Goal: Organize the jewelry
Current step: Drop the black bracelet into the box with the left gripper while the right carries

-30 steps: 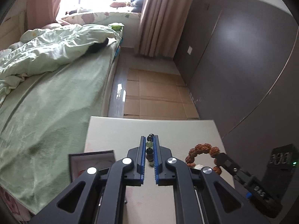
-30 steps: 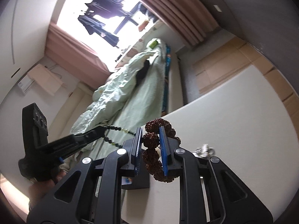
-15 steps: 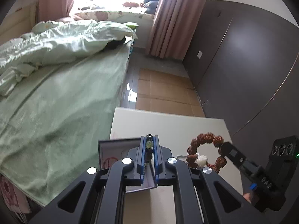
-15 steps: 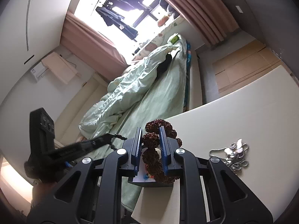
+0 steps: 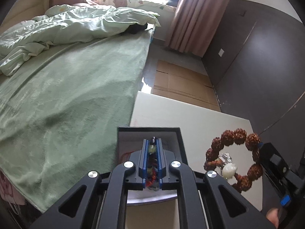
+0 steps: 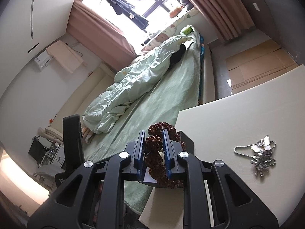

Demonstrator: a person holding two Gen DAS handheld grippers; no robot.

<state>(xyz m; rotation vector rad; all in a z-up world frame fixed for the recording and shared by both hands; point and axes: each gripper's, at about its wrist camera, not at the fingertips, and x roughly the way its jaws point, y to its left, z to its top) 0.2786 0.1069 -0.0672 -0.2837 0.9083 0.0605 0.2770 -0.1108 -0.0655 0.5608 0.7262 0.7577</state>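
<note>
My left gripper (image 5: 152, 143) is shut on a string of dark and green beads (image 5: 152, 149) and holds it over the open dark jewelry box (image 5: 148, 131) at the table's left edge. My right gripper (image 6: 153, 135) is shut on a brown rudraksha bead bracelet (image 6: 153, 143), held above the table to the right of the box. The bracelet (image 5: 233, 133) with its white pendant also shows in the left wrist view. A silver chain with butterfly charms (image 6: 261, 152) lies on the white table (image 6: 247, 118).
A bed with a green blanket (image 5: 66, 87) runs along the table's left side. Flattened cardboard (image 5: 181, 84) lies on the floor beyond the table. A dark wall (image 5: 266, 57) stands at the right.
My left gripper has moved left and forward with the beads, and now sits over the open box. My right gripper has followed with the bracelet, nearer the box.
</note>
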